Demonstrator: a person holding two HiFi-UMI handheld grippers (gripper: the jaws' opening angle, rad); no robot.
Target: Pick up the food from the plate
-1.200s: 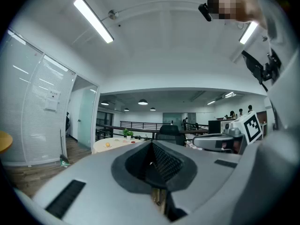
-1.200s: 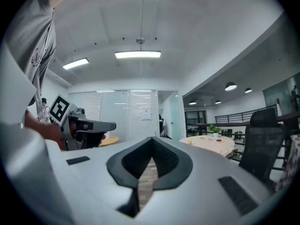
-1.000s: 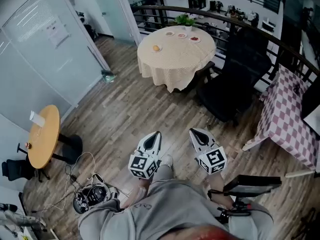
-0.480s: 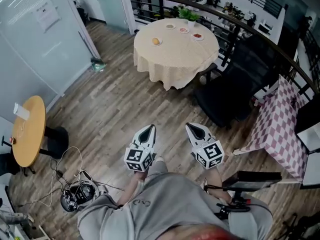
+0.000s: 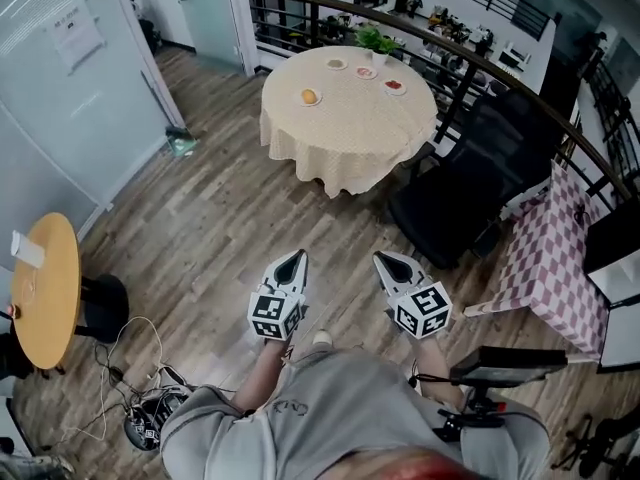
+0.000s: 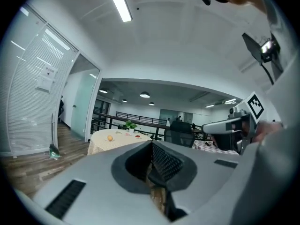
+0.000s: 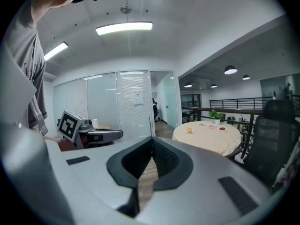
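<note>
Step in hand, by my read: the approach, w/ nothing picked yet. Left gripper [image 5: 292, 258] is hanging low in front of the person, jaws pressed together w/ nothing btwn them. Right gripper [image 5: 386, 260], just beside it, is showing the same: jaws together & empty. Both are pointing toward the round table [image 5: 340, 143], which is sitting well apart from them across the wood floor.

Next move prob. calls for closing that gap, then opening one claw before coming down over the food. Black chair [image 5: 465, 183] is crowding the table's right edge, so the near-left side seems the freer way in.

Containers, L to R:
- Plate [image 5: 311, 103], near the table's left edge, is carrying the food [image 5: 310, 95], an orange roundish piece.
- First small dish [image 5: 336, 64], toward the far edge: contents too small to tell.
- Second small dish [image 5: 365, 72] & third small dish [image 5: 394, 86] are showing smth reddish.
- Potted plant [image 5: 377, 40] is standing at the far edge.
</note>
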